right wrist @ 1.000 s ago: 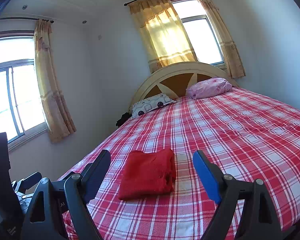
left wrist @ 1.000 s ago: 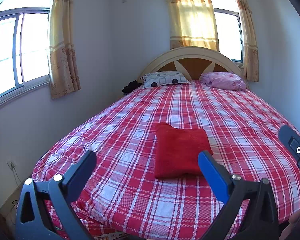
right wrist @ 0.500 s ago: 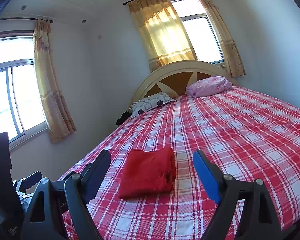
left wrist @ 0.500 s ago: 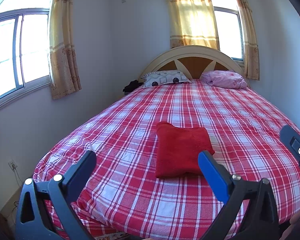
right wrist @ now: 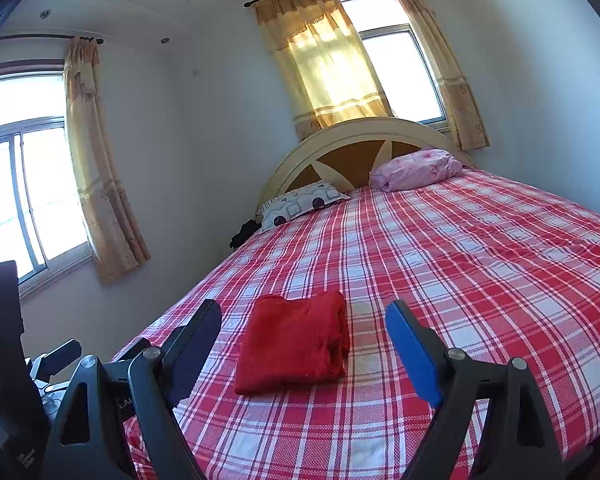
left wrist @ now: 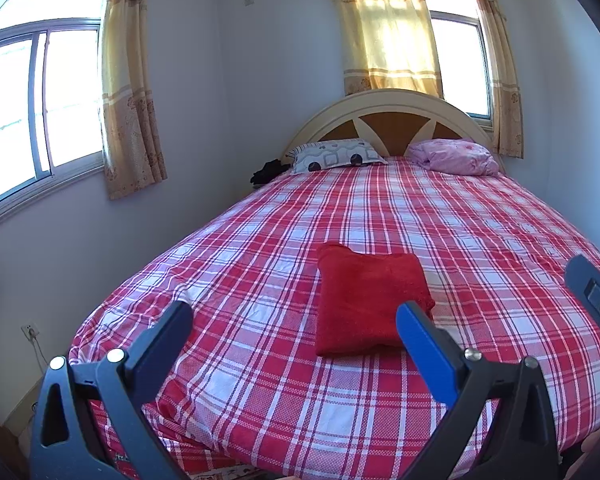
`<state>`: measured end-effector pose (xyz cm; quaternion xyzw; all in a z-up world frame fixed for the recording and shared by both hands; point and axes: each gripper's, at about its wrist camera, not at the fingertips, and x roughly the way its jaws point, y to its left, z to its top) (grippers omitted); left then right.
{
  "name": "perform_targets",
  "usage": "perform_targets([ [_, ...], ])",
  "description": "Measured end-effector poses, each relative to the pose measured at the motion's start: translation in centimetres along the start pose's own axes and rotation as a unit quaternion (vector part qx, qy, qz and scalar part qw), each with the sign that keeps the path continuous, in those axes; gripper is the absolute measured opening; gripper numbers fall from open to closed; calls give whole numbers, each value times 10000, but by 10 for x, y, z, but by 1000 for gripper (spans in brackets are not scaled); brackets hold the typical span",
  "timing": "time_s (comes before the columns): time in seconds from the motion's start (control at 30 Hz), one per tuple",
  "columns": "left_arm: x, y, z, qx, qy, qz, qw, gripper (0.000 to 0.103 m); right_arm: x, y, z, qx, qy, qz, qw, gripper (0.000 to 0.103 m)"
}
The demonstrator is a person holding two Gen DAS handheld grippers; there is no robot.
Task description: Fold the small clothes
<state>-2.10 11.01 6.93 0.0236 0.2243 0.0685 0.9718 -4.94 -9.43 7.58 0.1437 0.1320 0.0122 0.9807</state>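
Folded red garment [left wrist: 370, 300] lies flat on plaid bedsheet [left wrist: 480, 232], near foot of bed. Left gripper [left wrist: 294, 322] and right gripper [right wrist: 304, 322] both spread wide, empty, clear of garment.

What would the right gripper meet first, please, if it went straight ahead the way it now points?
Most likely the folded red garment, which lies on the plaid bedspread between the open fingers of the right gripper. Nothing shows in between, though depth is hard to judge in this fisheye view.
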Motion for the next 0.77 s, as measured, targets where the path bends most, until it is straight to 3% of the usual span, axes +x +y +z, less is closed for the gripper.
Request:
perform_targets([
  [0.27, 3, 1, 0, -42, 45, -53, 10000, 103, 1, -1, -1, 10, 4, -6, 10000, 85],
  [0.5, 5, 4, 0, -138, 98, -526, 9985, 103, 2, -1, -4, 18, 54, -31, 10000, 85],
  [0.77, 7, 1, -1, -75, 60, -457, 9989, 103, 4, -1, -6, 55, 115, -48, 9999, 85],
])
